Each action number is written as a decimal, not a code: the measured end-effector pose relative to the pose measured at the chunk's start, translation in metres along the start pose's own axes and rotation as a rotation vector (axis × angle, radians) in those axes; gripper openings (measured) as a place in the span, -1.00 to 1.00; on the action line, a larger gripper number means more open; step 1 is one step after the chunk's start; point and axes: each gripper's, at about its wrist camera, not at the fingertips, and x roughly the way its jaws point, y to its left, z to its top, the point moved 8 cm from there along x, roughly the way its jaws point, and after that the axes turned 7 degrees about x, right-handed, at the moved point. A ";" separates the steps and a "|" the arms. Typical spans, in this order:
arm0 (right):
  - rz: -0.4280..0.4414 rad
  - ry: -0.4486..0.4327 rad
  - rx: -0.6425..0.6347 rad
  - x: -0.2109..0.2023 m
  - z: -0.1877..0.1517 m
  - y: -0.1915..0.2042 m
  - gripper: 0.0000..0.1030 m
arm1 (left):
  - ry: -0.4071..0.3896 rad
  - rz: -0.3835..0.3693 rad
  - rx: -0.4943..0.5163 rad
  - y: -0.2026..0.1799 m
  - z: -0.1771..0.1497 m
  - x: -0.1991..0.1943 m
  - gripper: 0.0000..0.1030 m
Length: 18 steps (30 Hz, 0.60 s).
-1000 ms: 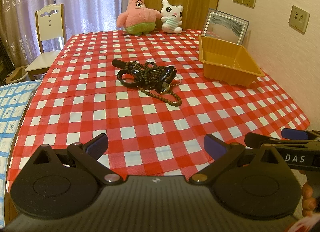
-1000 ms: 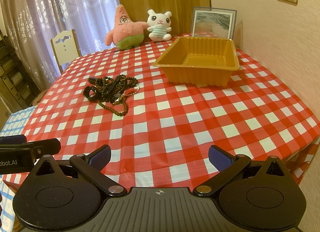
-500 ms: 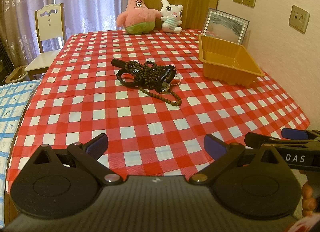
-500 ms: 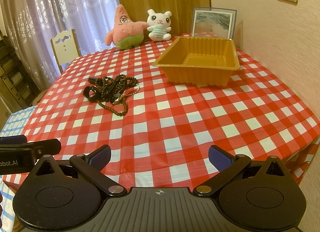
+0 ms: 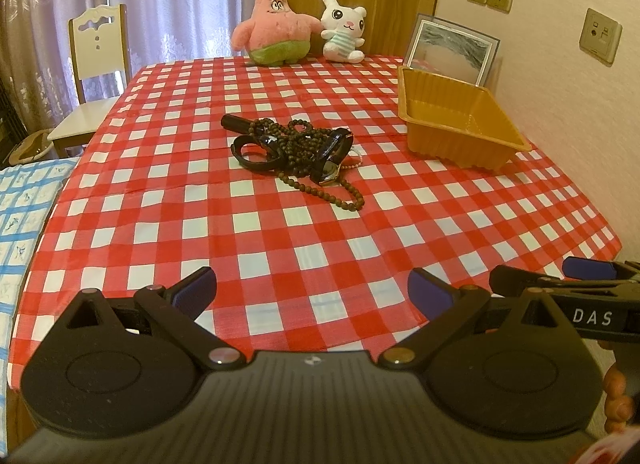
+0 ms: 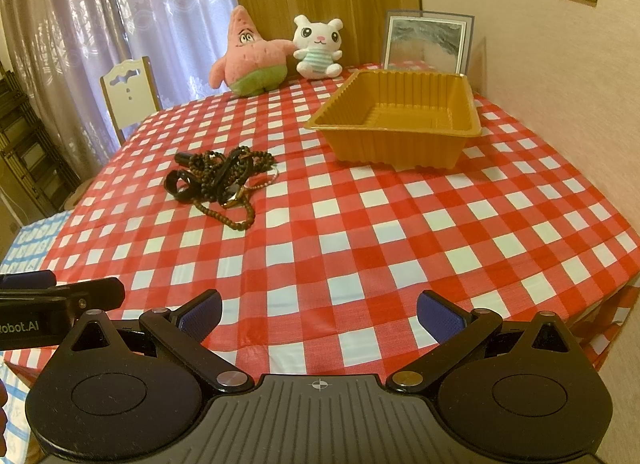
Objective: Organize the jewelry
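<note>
Surface [image 5: 304,264], red-and-white checked cloth: you are working over its near edge, and it is carrying everything listed below.

Chair [image 5: 96,76], cream, standing off the far left corner, taking no part.

Tray [image 6: 396,120], amber plastic, ribbed walls, sitting toward the wall side of the surface, showing nothing inside. Judged to be the destination, since it is the only container present and is lying well apart from the pile.

Picture frame [image 6: 428,42], leaning upright against the wall just behind the tray.

Plush toys: pink starfish [image 5: 276,36] and white bunny [image 5: 344,32], sitting side by side at the far edge.

Left gripper [image 5: 312,294]: you are holding it low at the near edge, fingers [image 5: 196,290] spread wide, gripping nothing.

Right gripper [image 6: 320,310]: you are holding it level beside the left one, fingers [image 6: 202,310] likewise spread wide and empty. Both seem to be waiting clear of the pile so each camera is seeing it whole.

Jewelry pile [image 5: 294,148], mid-surface: a dark bead necklace [image 5: 340,192] trailing toward you, tangled over black straps or bangles [image 5: 256,154]; a watch face [image 5: 330,176] is peeking out beneath. A pale thin bracelet [image 6: 266,180] is lying on the tray side. None has been sorted yet. The tangle is suggesting you lift one piece at a time.
</note>
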 end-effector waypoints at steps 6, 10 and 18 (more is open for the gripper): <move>0.005 -0.037 0.040 0.007 0.006 -0.012 1.00 | -0.014 -0.003 0.003 0.004 0.002 0.011 0.98; -0.010 -0.097 0.083 0.013 0.021 -0.032 0.99 | -0.033 -0.002 0.008 0.009 0.011 0.023 0.98; -0.051 -0.247 0.172 0.030 0.062 -0.074 0.99 | -0.084 -0.005 0.026 0.016 0.035 0.057 0.97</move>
